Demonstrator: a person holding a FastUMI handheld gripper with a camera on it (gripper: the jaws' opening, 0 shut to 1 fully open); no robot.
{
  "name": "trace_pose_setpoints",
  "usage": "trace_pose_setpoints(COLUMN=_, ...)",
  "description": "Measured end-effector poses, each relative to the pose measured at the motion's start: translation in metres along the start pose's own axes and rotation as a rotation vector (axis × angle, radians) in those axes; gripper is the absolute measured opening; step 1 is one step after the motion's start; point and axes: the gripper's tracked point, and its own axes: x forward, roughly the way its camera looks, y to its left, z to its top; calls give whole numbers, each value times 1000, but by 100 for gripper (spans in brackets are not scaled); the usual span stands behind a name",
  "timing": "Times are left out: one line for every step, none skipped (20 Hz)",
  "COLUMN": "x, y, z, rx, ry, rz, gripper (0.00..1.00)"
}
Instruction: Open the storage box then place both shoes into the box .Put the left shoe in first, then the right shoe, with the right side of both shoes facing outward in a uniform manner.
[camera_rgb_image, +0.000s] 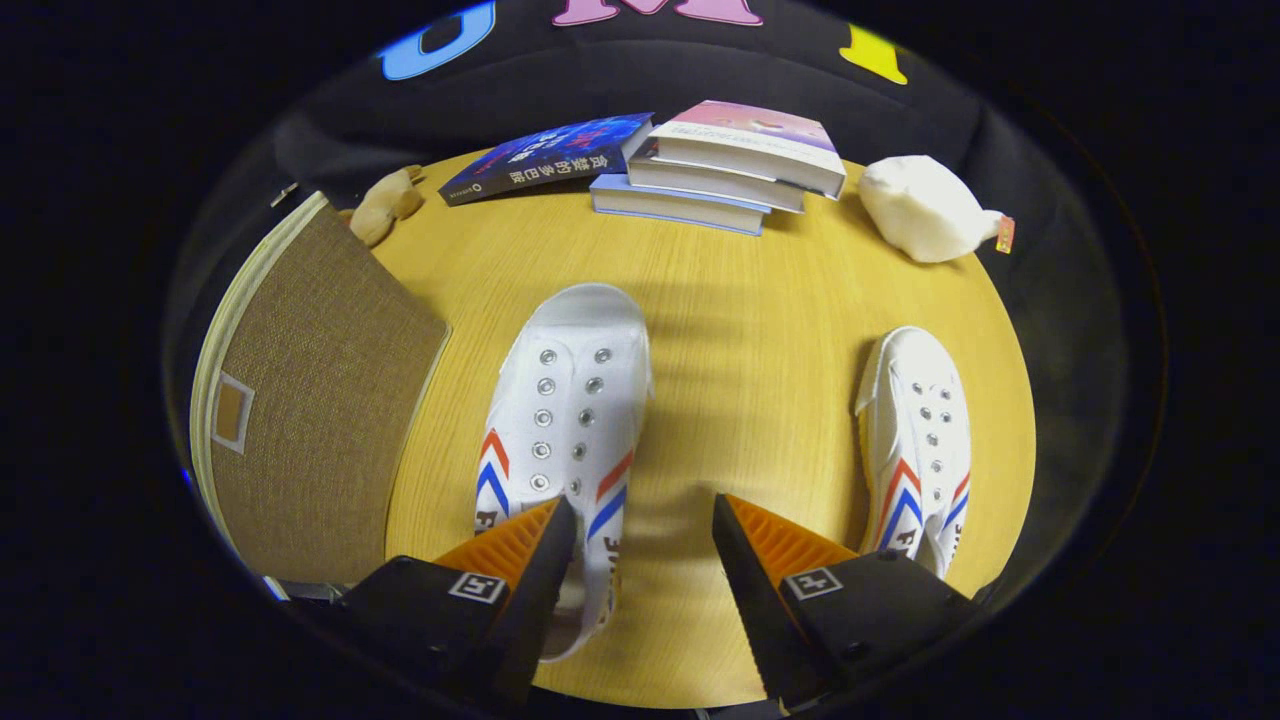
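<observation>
Here, the tool (640, 530) is hovering over a round wooden table (760, 330) with its two fingers standing wide apart and gripping nothing. One white shoe (570, 420) with red and blue stripes is lying just ahead of the fingers, toe pointing away; its heel end is passing under the left finger (520, 560), and its striped side is showing in the gap between the fingers. A second matching shoe (915, 440) is lying well apart from the first, beyond the outer side of the right finger (780, 560), also toe away. The storage box (310, 400), covered in brown woven fabric with a pale edge, is sitting at the table's left margin, just beside the first shoe, and its lid is appearing closed. Beyond both shoes, at the far side of the table, a stack of books (730, 165) is resting, with a dark blue book (545, 155) leaning against it. A white plush toy (925, 210) is lying to the right of the stack, and a small tan plush toy (385, 205) is sitting near the far corner of the box.
</observation>
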Motion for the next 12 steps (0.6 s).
trace_pose_setpoints(x=1, y=5, z=0, rx=-4, ry=0, rz=21, gripper=76)
trace_pose_setpoints(x=2, y=7, z=1, rx=-11, ry=-1, rz=32, gripper=71)
trace_pose_setpoints(x=1, y=8, z=0, rx=-16, ry=-2, rz=43, gripper=60)
trace_pose_setpoints(x=1, y=12, z=0, rx=-15, ry=-2, rz=64, gripper=56)
trace_pose_setpoints(x=2, y=17, z=-1, rx=-3, ry=5, rz=91, gripper=49)
trace_pose_setpoints(x=2, y=16, z=0, rx=5, ry=9, rz=94, gripper=41)
trace_pose_setpoints(x=3, y=17, z=0, rx=5, ry=11, rz=99, gripper=33)
trace_pose_setpoints(x=2, y=17, z=-1, rx=6, ry=13, rz=103, gripper=26)
trace_pose_setpoints(x=3, y=15, z=0, rx=19, ry=1, rz=100, gripper=21)
trace_pose_setpoints(x=1, y=15, z=2, rx=45, ry=-9, rz=102, gripper=14)
trace_pose_setpoints(x=1, y=13, z=1, rx=65, ry=-15, rz=106, gripper=7)
trace_pose_setpoints(x=1, y=13, z=1, rx=90, ry=-6, rz=113, gripper=5)
